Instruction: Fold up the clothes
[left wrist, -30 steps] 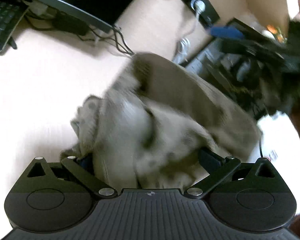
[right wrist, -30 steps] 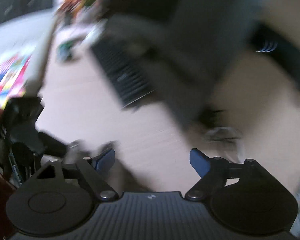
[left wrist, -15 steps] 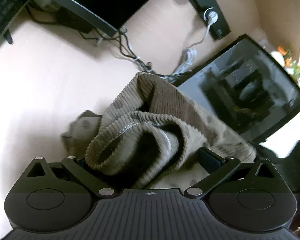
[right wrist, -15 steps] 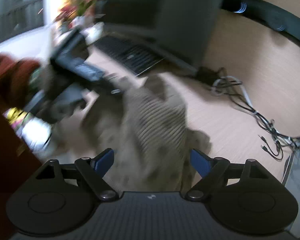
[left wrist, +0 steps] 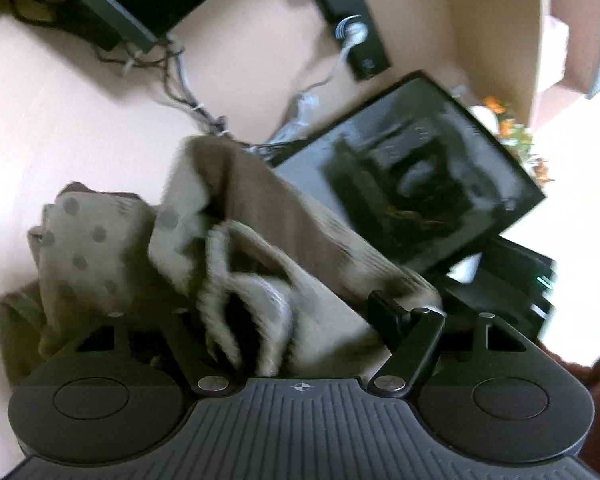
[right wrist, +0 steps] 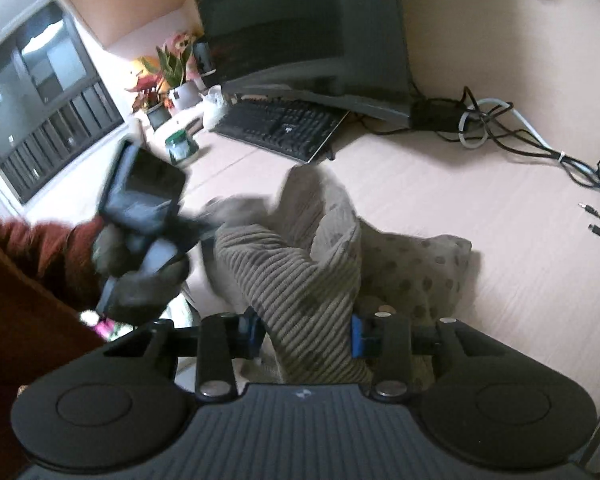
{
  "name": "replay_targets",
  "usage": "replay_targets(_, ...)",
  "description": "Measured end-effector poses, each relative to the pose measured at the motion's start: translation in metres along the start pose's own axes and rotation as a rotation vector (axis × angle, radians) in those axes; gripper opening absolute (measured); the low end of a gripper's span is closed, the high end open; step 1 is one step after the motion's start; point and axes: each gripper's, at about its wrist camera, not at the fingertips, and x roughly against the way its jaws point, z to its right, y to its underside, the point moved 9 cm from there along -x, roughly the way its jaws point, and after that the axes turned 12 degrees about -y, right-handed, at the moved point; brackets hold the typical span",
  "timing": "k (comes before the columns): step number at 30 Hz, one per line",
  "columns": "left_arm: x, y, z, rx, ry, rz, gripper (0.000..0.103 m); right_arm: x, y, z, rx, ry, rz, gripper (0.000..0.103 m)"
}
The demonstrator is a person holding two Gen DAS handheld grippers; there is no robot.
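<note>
Your right tongs [right wrist: 306, 334] are closing, and their blue pads [right wrist: 357, 338] sit against both sides of a ribbed fold of the grey-brown garment [right wrist: 296, 280], pinching it. Your left tongs [left wrist: 284, 320] are closing too; bunched cloth of the same garment [left wrist: 260, 264] fills the gap between the fingers, but blur hides whether they press on it yet. The garment, corduroy with dark dots, lies heaped on the pale tabletop [right wrist: 480, 200], just in front of both tongs. In the right view your left hand in a red sleeve [right wrist: 32, 248] holds its tool at the left. Farther off stand a keyboard [right wrist: 280, 126], a monitor [right wrist: 308, 28] and tangled cables [right wrist: 500, 128].
</note>
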Motion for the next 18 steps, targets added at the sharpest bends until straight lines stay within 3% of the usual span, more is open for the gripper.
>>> replay_targets(4, 0.014, 0.011, -0.013, 0.004, -0.084, -0.003, 0.076, -0.028, -0.022, 0.051, -0.127, 0.065, 0.05, 0.045)
replay_targets(7, 0.019, 0.017, -0.041, -0.008, -0.281, -0.021, 0.076, -0.061, -0.026, 0.087, -0.148, 0.169, 0.036, 0.053)
replay_targets(9, 0.03, 0.014, -0.051, -0.026, -0.371, -0.012, 0.077, -0.081, -0.024, 0.102, -0.143, 0.216, 0.015, 0.062)
replay_targets(12, 0.055, -0.002, -0.047, -0.119, -0.452, 0.033, 0.095, -0.09, -0.024, 0.114, -0.18, 0.23, 0.038, 0.071)
replay_targets(16, 0.063, -0.03, -0.022, -0.334, -0.48, 0.055, 0.099, -0.08, -0.022, 0.11, -0.213, 0.263, 0.078, 0.081)
replay_targets(18, 0.052, -0.046, -0.01, -0.445, -0.475, 0.042, 0.1, -0.065, -0.023, 0.102, -0.251, 0.279, 0.125, 0.09)
